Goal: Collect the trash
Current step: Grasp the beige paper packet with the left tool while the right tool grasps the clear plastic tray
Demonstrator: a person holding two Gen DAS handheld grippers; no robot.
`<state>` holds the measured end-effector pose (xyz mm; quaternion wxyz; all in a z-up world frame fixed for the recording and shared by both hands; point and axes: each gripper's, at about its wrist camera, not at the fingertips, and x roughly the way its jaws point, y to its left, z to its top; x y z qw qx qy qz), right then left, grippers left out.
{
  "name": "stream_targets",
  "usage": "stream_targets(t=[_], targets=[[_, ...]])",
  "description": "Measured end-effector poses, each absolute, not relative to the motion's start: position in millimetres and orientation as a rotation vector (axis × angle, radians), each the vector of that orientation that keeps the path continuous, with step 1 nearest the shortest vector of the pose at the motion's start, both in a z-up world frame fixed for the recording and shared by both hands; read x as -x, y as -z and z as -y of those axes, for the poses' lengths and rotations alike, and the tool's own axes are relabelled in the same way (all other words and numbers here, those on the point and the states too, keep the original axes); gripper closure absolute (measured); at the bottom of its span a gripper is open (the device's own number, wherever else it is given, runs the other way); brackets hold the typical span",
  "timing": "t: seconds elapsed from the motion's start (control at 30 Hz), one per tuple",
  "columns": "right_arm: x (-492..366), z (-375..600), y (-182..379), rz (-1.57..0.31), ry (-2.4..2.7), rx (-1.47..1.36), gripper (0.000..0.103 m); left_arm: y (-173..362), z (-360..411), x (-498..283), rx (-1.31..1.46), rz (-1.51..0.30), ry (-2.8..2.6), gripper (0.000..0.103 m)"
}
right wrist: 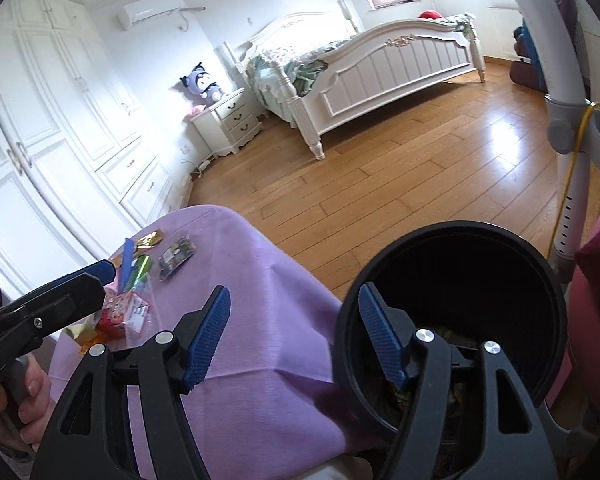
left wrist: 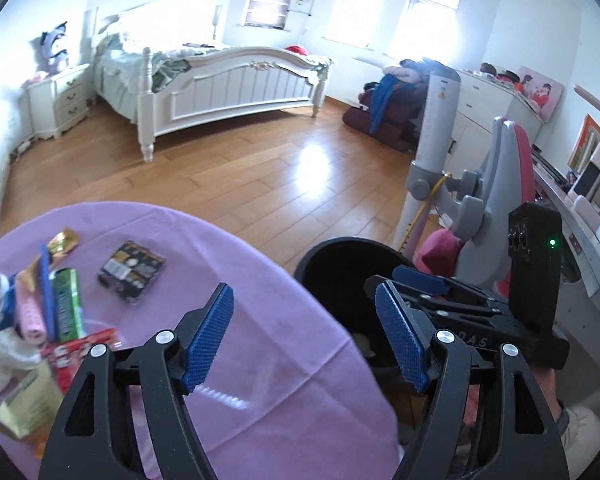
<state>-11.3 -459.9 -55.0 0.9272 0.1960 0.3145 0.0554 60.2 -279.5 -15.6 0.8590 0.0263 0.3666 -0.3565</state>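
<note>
Crinkly wrappers (left wrist: 40,320) — the trash — lay heaped on the purple tablecloth (left wrist: 260,360), a dark packet (left wrist: 132,276) just apart. We saw the black bin (right wrist: 452,304) beside the table. Left gripper (left wrist: 304,336) spread wide, nothing pinched; right gripper (right wrist: 296,336) also spread, empty — one finger over the bin's rim. Wooden floor (left wrist: 240,168) and white bed (left wrist: 228,80) beyond.
</note>
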Motion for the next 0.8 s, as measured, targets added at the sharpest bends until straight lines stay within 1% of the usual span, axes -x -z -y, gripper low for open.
stream_targets(t=[0.13,0.2,0.23,0.33,0.43,0.63,0.7,0.77,0.8], targets=[[0,419,44,-0.664,-0.211,-0.316,0.036,18,212,-64,-0.071,-0.763,0.676,0.027],[-6,401,41,-0.679,-0.252,-0.271,0.030,24,183,-69,-0.116,-0.778,0.677,0.027],[-7,392,40,-0.687,-0.269,-0.248,0.024,27,169,-71,-0.154,-0.783,0.665,0.027],[-14,371,40,-0.711,-0.290,-0.170,0.019,40,135,-76,-0.275,-0.792,0.630,0.027],[-22,354,44,-0.751,-0.312,-0.121,0.018,54,107,-84,-0.350,-0.822,0.618,0.027],[-37,328,62,-0.843,-0.333,-0.036,0.018,71,80,-103,-0.341,-0.859,0.667,0.027],[-38,321,66,-0.868,-0.325,-0.004,0.022,72,80,-107,-0.341,-0.864,0.686,0.028],[-38,316,70,-0.891,-0.328,0.016,0.044,73,83,-107,-0.330,-0.869,0.704,0.035],[-37,315,70,-0.894,-0.326,0.020,0.048,74,82,-107,-0.325,-0.867,0.711,0.037]])
